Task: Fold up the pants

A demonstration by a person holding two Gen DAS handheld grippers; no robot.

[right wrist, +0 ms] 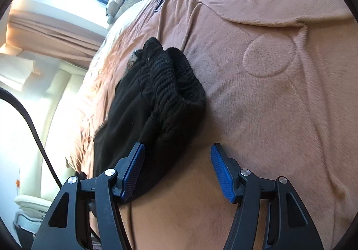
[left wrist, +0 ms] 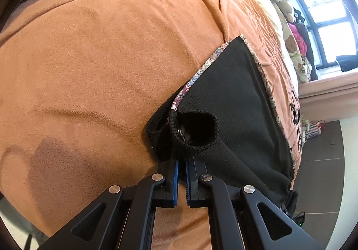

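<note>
Left tongs (left wrist: pixel 182 162) clamped on pants (left wrist: pixel 235 97) cuff, frame bottom centre | right tongs (right wrist: pixel 176 160) apart over waistband | blanket (left wrist: pixel 100 48) underneath

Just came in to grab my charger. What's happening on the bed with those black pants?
A person is folding black pants on an orange blanket, with a hand-held gripper in each hand. The left hand-held gripper is shut on the edge of the ribbed waistband. The right hand-held gripper is open; the black fabric lies against its left finger, but nothing is pinched yet.
</note>
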